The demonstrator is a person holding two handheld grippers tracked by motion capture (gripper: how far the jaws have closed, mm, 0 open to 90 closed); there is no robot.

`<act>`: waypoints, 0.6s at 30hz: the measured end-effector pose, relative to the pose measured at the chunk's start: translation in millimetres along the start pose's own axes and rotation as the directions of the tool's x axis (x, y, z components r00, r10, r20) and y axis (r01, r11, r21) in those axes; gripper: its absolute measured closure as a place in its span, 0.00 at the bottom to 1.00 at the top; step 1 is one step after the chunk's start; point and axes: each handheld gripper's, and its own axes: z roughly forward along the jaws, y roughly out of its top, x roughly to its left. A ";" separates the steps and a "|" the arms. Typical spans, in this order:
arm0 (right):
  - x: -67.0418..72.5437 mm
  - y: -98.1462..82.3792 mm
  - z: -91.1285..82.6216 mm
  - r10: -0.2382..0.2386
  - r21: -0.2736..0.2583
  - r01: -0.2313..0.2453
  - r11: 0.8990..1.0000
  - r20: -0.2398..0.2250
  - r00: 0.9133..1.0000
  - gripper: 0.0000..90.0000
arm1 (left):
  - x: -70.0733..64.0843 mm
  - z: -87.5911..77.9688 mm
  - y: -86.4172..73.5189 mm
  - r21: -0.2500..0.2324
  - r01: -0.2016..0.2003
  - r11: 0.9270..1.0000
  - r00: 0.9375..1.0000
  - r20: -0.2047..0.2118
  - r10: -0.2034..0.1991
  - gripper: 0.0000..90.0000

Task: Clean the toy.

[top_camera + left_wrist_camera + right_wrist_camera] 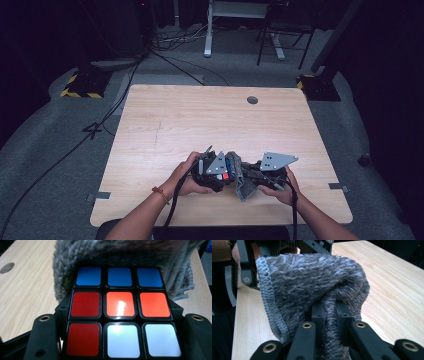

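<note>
Clamped in the left gripper (120, 350), colourful plastic puzzle cube (119, 312), directly facing fuzzy grey cloth (312, 287) pinched by the right gripper (329, 315).

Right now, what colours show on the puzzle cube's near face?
Puzzle cube: blue top row, red and orange middle, one red and two white below; best in the left gripper view.

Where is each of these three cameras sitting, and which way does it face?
High view: above the person's side, looking forward and down on the wooden table; forearms, left gripper and right gripper show.
Left gripper view: rides the left gripper, looking along its jaws at the puzzle cube they clamp.
Right gripper view: rides the right gripper, looking along its jaws pinching the grey cloth.
Shared: the grey cloth, pressed against the cube, shows in all three.
</note>
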 end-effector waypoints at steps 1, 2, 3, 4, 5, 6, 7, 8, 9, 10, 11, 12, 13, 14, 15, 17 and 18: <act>0.8 0.8 -1.1 0.000 -0.006 0.000 1.000 0.001 1.000 0.90 | -1.0 0.3 0.1 0.007 -0.004 1.000 1.000 -0.008 0.004 0.37; 1.2 1.8 -2.2 -0.003 -0.012 0.003 1.000 0.000 1.000 0.90 | -1.9 0.7 0.1 0.009 -0.002 1.000 1.000 -0.010 0.002 0.37; 1.7 2.6 -3.1 -0.004 -0.014 0.004 1.000 -0.002 1.000 0.90 | -2.0 1.3 0.3 0.012 -0.009 1.000 1.000 -0.008 0.010 0.37; 2.2 3.1 -4.1 -0.006 -0.022 0.006 1.000 -0.004 1.000 0.90 | -2.2 1.6 0.5 0.015 -0.011 1.000 1.000 -0.008 0.011 0.37; 2.5 3.3 -4.4 -0.007 -0.026 0.007 1.000 -0.006 1.000 0.90 | -2.3 1.8 0.6 0.015 -0.012 1.000 1.000 -0.008 0.012 0.37; 2.6 3.5 -4.5 -0.010 -0.024 0.010 1.000 -0.006 1.000 0.90 | -2.1 1.3 0.7 0.010 -0.019 1.000 1.000 -0.006 0.019 0.37; 2.1 3.4 -4.6 -0.008 -0.025 0.008 1.000 -0.009 1.000 0.90 | -2.1 0.4 0.7 0.004 -0.021 1.000 1.000 -0.004 0.021 0.37; 0.9 3.2 -4.4 -0.003 -0.023 0.003 1.000 -0.012 1.000 0.90 | -2.3 -0.4 0.9 -0.006 -0.022 1.000 1.000 -0.011 0.022 0.37; -0.4 2.7 -4.0 0.000 -0.013 0.000 1.000 -0.009 1.000 0.90 | -2.1 -2.1 1.3 -0.019 -0.025 1.000 1.000 -0.010 0.025 0.37; -2.0 1.4 -2.9 -0.001 0.001 0.001 1.000 -0.001 1.000 0.90 | -1.6 -4.8 2.0 -0.045 -0.017 0.999 1.000 0.003 0.017 0.37; -4.0 -1.3 -0.7 0.007 0.017 -0.007 1.000 0.001 1.000 0.90 | -1.4 -6.3 2.7 -0.058 -0.016 0.998 1.000 0.010 0.016 0.37; -4.9 -3.2 0.5 0.013 0.022 -0.013 1.000 -0.003 1.000 0.90 | -2.2 -7.3 3.3 -0.064 -0.016 0.998 1.000 0.012 0.017 0.37; -5.6 -4.6 1.4 0.016 0.021 -0.015 1.000 -0.007 1.000 0.90 | -3.2 -6.9 3.3 -0.060 -0.019 0.998 1.000 0.007 0.020 0.37; -5.3 -4.2 1.4 0.021 0.013 -0.021 1.000 -0.010 1.000 0.90 | -3.6 -6.2 3.1 -0.054 -0.020 0.998 1.000 0.004 0.020 0.37; -3.8 -2.6 0.9 0.015 0.009 -0.015 1.000 -0.006 1.000 0.90 | -3.3 -6.0 2.6 -0.054 -0.016 0.998 1.000 0.003 0.016 0.37; -1.4 0.4 -0.7 0.007 -0.005 -0.007 1.000 0.003 1.000 0.90 | -1.7 -6.8 2.0 -0.065 -0.003 0.998 1.000 0.007 0.003 0.37; -1.1 1.3 -1.9 0.012 -0.018 -0.012 1.000 0.001 1.000 0.90 | -1.7 -6.8 1.9 -0.063 0.000 0.998 1.000 0.001 0.000 0.37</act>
